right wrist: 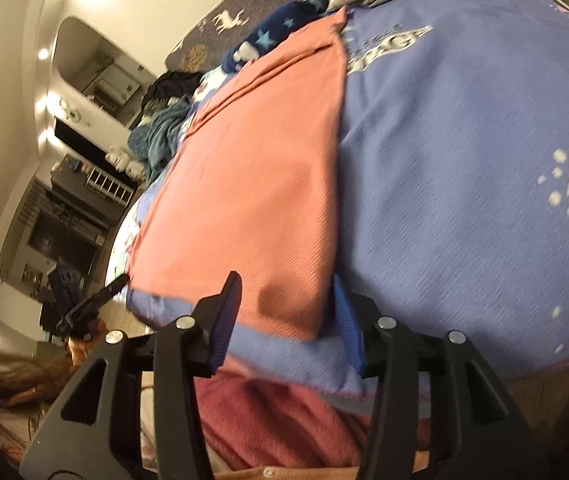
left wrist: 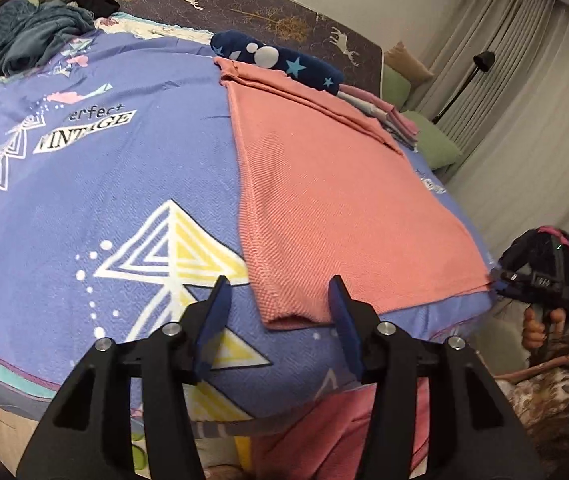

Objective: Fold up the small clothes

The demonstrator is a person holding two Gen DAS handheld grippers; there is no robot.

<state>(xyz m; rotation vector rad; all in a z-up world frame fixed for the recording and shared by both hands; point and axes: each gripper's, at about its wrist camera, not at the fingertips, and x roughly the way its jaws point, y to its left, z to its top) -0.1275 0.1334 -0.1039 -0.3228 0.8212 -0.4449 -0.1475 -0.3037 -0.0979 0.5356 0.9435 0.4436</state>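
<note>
Claws wide open, empty: left claw and right claw at near hem of pink garment, flat on bed. Risk: pinching bedspread too, dragging both.

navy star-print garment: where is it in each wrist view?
Left wrist: navy star-print garment lies upper centre, at the far end of the salmon cloth.
Right wrist: it sits top centre-left, again past the salmon cloth's far end.
Shared landmark: deer-print mattress edge behind it.
</note>
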